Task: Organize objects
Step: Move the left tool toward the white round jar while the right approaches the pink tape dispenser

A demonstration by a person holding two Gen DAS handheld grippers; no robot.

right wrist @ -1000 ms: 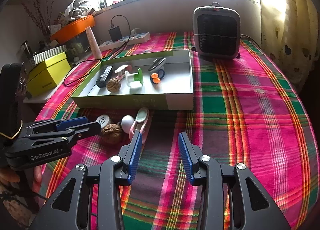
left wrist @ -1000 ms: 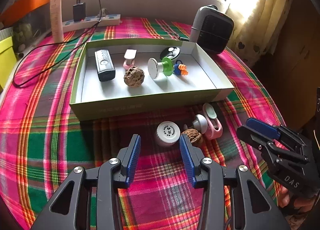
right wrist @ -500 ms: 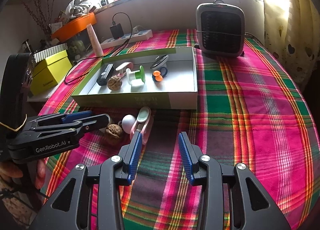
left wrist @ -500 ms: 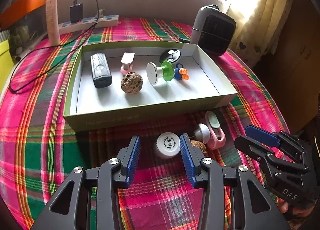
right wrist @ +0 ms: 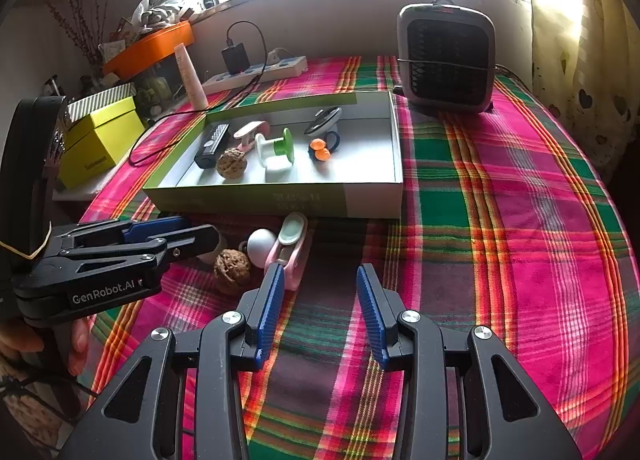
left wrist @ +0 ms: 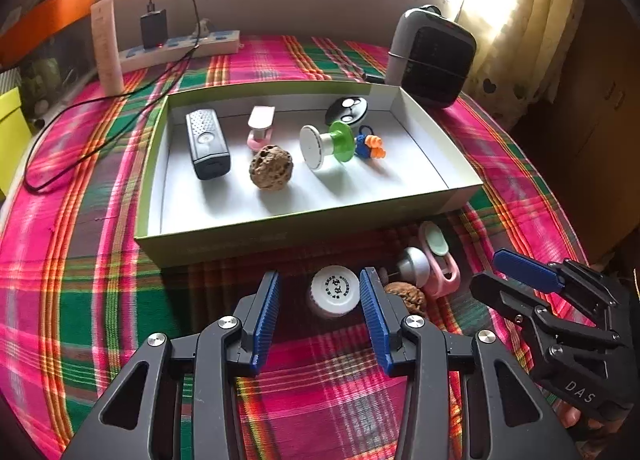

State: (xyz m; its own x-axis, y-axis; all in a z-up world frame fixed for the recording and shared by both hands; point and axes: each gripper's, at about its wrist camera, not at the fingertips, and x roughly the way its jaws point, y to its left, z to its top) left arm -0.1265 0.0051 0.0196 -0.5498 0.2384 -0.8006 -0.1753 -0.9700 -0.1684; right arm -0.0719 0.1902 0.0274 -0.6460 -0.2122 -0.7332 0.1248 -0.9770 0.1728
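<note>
From the left wrist camera, the left gripper [left wrist: 320, 292] is spread apart and holds nothing. A white bottle cap [left wrist: 335, 291] sits on the plaid cloth [left wrist: 80, 300] right between its blue fingers, near the finger at 3 o'clock, but they do not seem to press it. I think the gripper is lined up this way to pinch the cap next. Just past that finger lie a walnut [left wrist: 404, 294], a silver knob [left wrist: 416, 266] and a pink clip [left wrist: 438, 264], all waiting outside the box [left wrist: 224, 248]. The box is at 12 o'clock. Inside are a black remote [left wrist: 207, 143], a rough walnut [left wrist: 271, 166] and a white and green spool [left wrist: 326, 145], set in a neat row.

From the right wrist camera, the right gripper [right wrist: 320, 292] is spread too, with only cloth between its fingers. It points at bare cloth, so it looks like it waits its turn. The pink clip [right wrist: 292, 250] touches its finger at 10 o'clock. The left gripper [right wrist: 192, 238] reaches in from 9 o'clock and hides the cap.
</note>
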